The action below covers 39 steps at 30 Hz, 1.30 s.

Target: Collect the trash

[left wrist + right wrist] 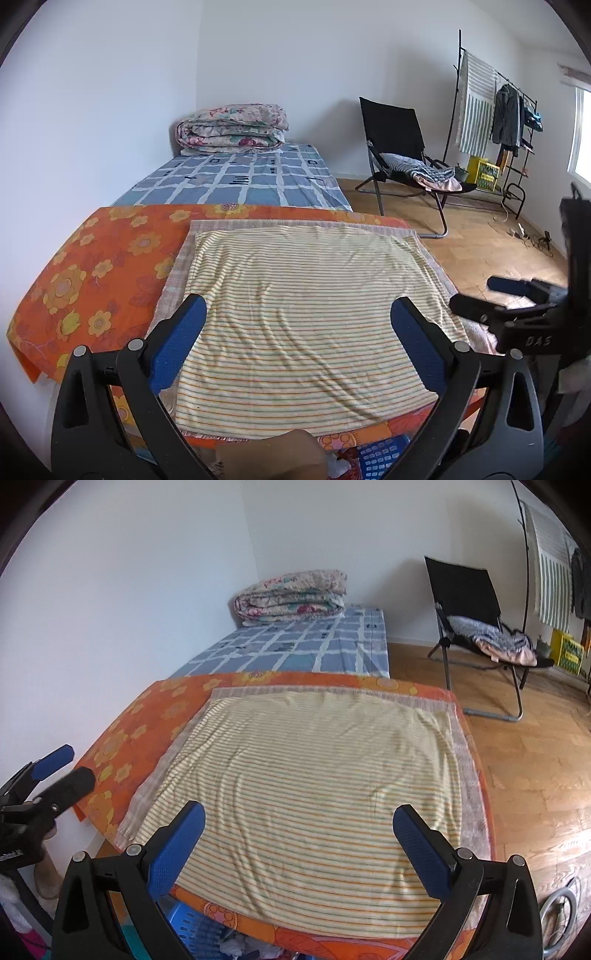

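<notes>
1. Left wrist view: the left gripper has its blue-padded fingers spread wide, with nothing between them, over a striped cloth that lies flat on an orange flowered cover.
2. At the near bottom edge, below the cover's edge, a blue basket shows, with crumpled white trash just left of it. A blurred tan shape sits beside that; I cannot tell what it is.
3. The right gripper enters from the right edge, its black fingers apart.
4. Far behind, a folded floral quilt rests on a blue checked bed; a black folding chair and a clothes rack stand on the wooden floor to the right.
5. Right wrist view: the right gripper also stands spread and empty above the striped cloth.
6. The blue basket lies at the near bottom, left of centre, with crumpled trash beside it.
7. The left gripper shows at the left edge, fingers apart.
</notes>
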Available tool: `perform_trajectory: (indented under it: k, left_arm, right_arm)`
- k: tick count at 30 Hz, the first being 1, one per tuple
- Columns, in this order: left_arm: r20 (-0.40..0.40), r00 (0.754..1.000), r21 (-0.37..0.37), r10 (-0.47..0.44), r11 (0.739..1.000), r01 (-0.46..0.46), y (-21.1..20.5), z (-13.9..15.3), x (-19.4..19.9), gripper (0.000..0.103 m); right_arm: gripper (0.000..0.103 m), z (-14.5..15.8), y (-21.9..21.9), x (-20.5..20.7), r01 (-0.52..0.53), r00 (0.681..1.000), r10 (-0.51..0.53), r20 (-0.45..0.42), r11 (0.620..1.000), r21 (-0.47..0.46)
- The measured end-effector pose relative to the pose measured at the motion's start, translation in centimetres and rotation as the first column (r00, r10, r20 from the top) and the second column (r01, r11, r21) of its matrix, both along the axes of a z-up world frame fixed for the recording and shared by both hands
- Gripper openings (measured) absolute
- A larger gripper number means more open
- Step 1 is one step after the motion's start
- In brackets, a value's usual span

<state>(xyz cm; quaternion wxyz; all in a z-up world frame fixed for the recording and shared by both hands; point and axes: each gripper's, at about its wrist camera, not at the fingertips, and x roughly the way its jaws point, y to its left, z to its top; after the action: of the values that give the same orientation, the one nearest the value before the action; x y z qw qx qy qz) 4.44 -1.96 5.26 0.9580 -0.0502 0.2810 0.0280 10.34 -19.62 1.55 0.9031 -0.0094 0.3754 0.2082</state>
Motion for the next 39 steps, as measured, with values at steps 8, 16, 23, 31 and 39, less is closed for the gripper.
perform_trajectory:
  k: [8,16,23,31,39]
  left_arm:
    - [0.02,1.0,-0.005,0.014,1.0,-0.014,0.2,0.3,-0.2,0.102]
    - [0.007,1.0,-0.008,0.023,1.0,-0.023,0.3,0.2,-0.5,0.102]
    - [0.01,1.0,-0.007,0.024,1.0,-0.024,0.3,0.2,-0.5,0.102]
    - [0.009,1.0,-0.008,0.027,1.0,-0.027,0.7,0.1,-0.5,0.102]
    - [0.009,1.0,-0.007,0.027,1.0,-0.027,0.6,0.1,-0.6,0.102]
  right_arm:
    - [0.103,-1.3,0.5,0.4,0.007,0.999,-0.007,-0.041,1.0,0.002]
    - [0.103,-1.4,0.8,0.1,0.007,1.0,-0.007,-0.024,1.0,-0.012]
    - [0.103,-1.4,0.9,0.1,0.006,1.0,-0.006,-0.018,1.0,-0.015]
    - [0.103,-1.5,0.9,0.1,0.009,1.0,-0.009,-0.022,1.0,-0.014]
    - [0.103,-1.5,0.8,0.1,0.005,1.0,-0.005,-0.025,1.0,-0.018]
